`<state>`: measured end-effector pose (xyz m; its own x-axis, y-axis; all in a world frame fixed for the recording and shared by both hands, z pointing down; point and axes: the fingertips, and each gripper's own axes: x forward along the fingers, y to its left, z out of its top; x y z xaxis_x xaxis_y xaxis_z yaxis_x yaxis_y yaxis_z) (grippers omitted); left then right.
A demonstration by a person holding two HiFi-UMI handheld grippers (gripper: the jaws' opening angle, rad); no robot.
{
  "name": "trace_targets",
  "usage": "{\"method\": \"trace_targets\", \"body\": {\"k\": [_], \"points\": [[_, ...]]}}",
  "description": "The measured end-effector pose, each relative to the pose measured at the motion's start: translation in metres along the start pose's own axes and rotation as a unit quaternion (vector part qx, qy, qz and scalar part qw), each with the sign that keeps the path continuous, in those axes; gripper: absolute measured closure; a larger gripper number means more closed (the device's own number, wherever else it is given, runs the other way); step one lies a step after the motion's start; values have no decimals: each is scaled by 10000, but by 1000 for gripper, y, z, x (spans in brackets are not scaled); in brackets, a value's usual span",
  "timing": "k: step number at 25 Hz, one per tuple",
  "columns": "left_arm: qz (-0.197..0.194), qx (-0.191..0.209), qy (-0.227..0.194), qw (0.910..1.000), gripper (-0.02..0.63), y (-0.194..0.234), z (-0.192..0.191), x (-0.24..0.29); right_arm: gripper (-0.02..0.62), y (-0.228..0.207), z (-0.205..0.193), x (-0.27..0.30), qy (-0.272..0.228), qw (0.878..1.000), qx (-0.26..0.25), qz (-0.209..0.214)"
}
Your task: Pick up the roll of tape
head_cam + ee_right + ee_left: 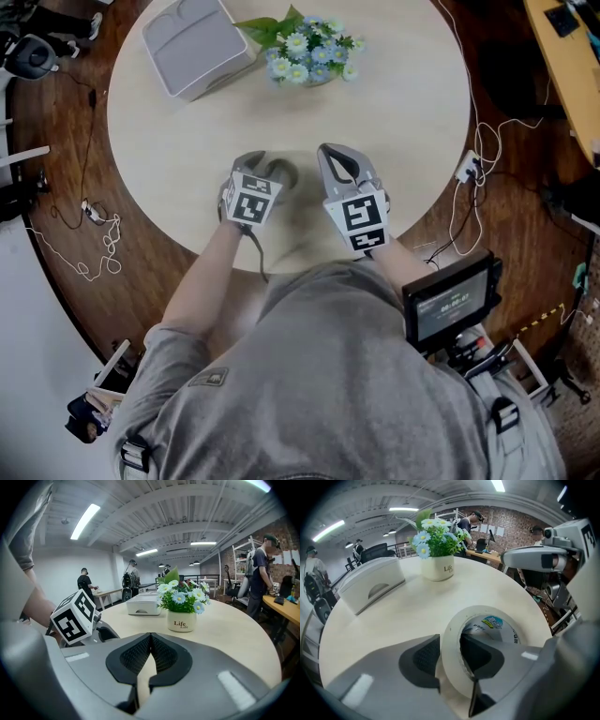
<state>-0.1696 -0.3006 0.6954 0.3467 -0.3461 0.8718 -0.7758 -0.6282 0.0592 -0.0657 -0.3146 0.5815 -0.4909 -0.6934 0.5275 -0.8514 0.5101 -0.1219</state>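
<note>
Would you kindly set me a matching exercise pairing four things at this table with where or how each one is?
1. roll of tape
2. flower pot
3. grey box
4. right gripper

A. jaws together, nothing between them
B. far left part of the table
C. its wall between the left gripper's jaws
D. holds blue and white flowers

Pairs: 1-C, 2-D, 3-B, 4-A

The round, pale table [412, 84] carries three things. A white flower pot [437, 567] with blue and white flowers stands towards its far edge. A pale grey box [197, 42] lies just left of the pot. The roll of tape [451, 663] rests well nearer than the pot.
</note>
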Motion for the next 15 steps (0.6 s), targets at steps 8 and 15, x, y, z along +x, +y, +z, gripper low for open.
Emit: {"method": "trace_targets", "body": {"k": [8, 15], "points": [[-39, 194, 66, 9998, 492, -5, 1, -1, 581, 0, 4, -4, -27, 9999, -25, -103], [315, 304, -478, 9979, 492, -5, 8, -17, 581, 3, 6, -13, -101, 9997, -154, -132]]}}
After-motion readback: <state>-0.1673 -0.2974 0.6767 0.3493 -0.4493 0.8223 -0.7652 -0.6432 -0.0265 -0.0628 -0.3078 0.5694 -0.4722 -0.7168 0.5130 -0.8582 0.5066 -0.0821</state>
